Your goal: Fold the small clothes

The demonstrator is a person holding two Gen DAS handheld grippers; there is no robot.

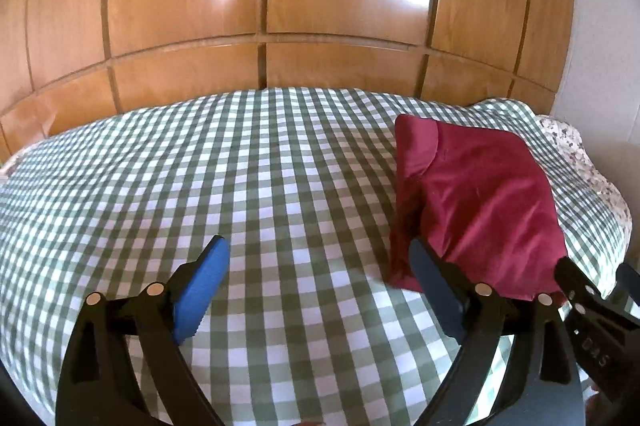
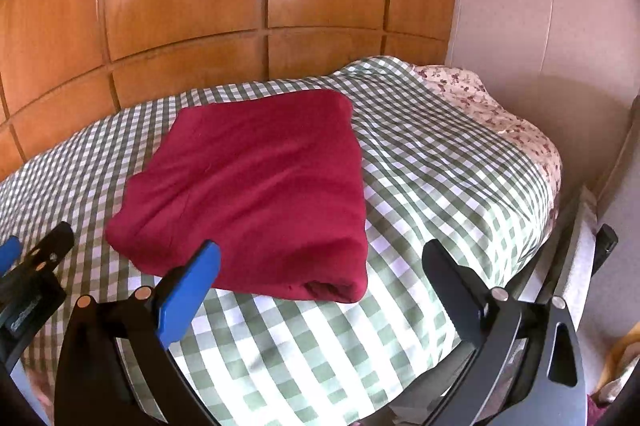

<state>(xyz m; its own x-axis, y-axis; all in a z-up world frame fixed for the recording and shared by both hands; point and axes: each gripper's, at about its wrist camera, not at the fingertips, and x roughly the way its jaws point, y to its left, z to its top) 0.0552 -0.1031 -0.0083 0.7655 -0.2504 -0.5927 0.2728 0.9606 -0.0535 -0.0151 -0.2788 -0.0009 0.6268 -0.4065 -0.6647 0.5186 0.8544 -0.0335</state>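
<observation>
A dark red garment (image 2: 260, 186) lies folded into a thick rectangle on the green-and-white checked bed cover (image 2: 420, 186). In the left wrist view the garment (image 1: 480, 198) lies at the right. My left gripper (image 1: 320, 258) is open and empty above the bare cover, its right finger just in front of the garment's near left corner. My right gripper (image 2: 320, 258) is open and empty, hovering over the garment's near edge. The right gripper's fingers (image 1: 580, 290) show at the right edge of the left wrist view; the left gripper's fingers (image 2: 36, 262) show at the left edge of the right wrist view.
A wooden panelled wardrobe (image 1: 320, 6) stands behind the bed. A floral sheet or pillow (image 2: 500, 114) shows at the bed's far right corner, next to a white wall (image 2: 540, 6). The bed's right edge drops off to the floor (image 2: 580, 246).
</observation>
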